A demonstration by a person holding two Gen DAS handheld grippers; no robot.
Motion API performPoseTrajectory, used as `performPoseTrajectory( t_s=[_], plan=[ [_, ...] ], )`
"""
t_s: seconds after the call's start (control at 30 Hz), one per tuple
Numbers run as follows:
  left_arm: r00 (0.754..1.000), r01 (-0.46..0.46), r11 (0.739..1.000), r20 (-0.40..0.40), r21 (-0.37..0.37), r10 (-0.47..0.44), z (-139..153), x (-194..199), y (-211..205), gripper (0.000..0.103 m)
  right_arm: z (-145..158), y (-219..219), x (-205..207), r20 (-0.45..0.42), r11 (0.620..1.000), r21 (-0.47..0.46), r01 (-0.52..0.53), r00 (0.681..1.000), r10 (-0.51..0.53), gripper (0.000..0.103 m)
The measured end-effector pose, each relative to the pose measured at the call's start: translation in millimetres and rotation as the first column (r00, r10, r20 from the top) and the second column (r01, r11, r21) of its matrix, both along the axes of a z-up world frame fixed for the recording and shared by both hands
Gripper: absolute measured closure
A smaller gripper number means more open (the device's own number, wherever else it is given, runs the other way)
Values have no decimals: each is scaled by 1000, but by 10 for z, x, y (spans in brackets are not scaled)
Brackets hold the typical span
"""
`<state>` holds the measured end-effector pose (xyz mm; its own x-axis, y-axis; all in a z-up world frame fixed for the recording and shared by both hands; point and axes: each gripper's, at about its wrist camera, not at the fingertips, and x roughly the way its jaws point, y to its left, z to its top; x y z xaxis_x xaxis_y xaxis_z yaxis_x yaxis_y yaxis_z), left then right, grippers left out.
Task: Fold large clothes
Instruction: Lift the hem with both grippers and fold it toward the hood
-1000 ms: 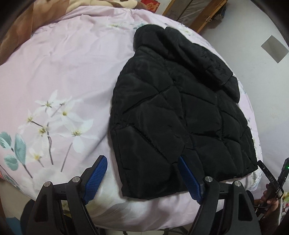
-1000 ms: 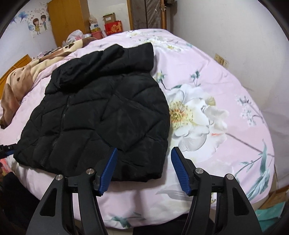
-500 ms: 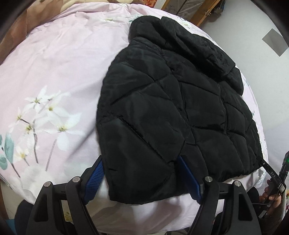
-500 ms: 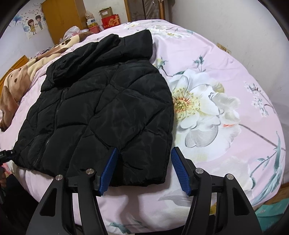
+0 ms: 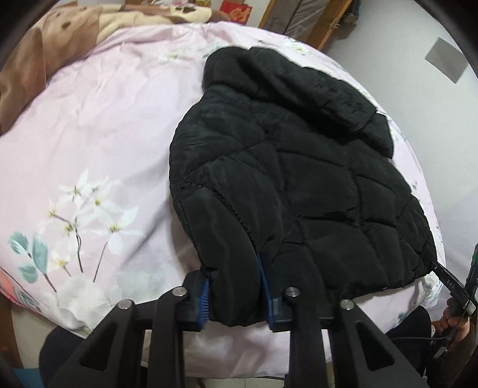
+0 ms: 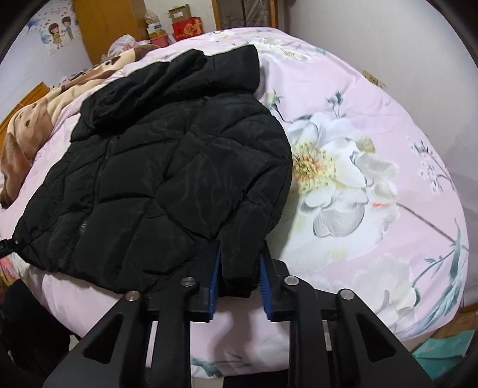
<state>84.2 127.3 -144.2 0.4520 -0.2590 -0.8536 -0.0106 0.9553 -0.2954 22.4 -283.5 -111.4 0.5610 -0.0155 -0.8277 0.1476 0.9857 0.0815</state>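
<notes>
A black quilted hooded jacket [image 5: 292, 185] lies on a pink floral bed cover [image 5: 98, 143], hood at the far end. My left gripper [image 5: 234, 286] is closing its jaws on the jacket's near left hem corner, and the blue pads [image 5: 204, 294] press the padded cloth between them. In the right wrist view the same jacket [image 6: 167, 179] fills the left half. My right gripper [image 6: 239, 280] is closing on the near right hem corner, with cloth squeezed between its blue pads [image 6: 214, 283]. Both corners are bunched and a little raised off the cover.
A brown and cream plush blanket [image 6: 33, 119] lies along the far side of the bed. A wooden wardrobe [image 6: 110, 29] and red boxes [image 6: 186, 28] stand behind. The bed cover [image 6: 373, 185] runs to the near edge, with a white wall [image 6: 403, 53] on the right. A person's hand [image 5: 457, 319] shows at lower right.
Both grippers went from wide open around the hem corners to closed on them. The left corner has bunched and lifted slightly toward the camera.
</notes>
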Motion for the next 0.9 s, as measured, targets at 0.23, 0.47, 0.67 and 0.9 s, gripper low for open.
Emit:
performPoseTrajectory(
  t_s=[0.23, 0.47, 0.67, 0.9],
  plan=[
    [997, 22, 999, 79, -45, -18, 426, -90, -75, 84, 394, 128, -122, 86, 999, -18, -51, 995, 53, 88],
    [995, 32, 996, 102, -88, -22, 656, -395, 18, 84, 688, 120, -418, 129, 996, -19, -82, 988, 83, 88],
    [994, 46, 993, 107, -110, -34, 813, -218, -47, 84, 855, 190, -389, 144, 992, -29, -120, 982, 123, 88],
    [986, 35, 989, 164, -141, -12, 1219, 303, -104, 84, 1227, 257, 162, 194, 987, -52, -151, 968, 158, 89]
  ],
)
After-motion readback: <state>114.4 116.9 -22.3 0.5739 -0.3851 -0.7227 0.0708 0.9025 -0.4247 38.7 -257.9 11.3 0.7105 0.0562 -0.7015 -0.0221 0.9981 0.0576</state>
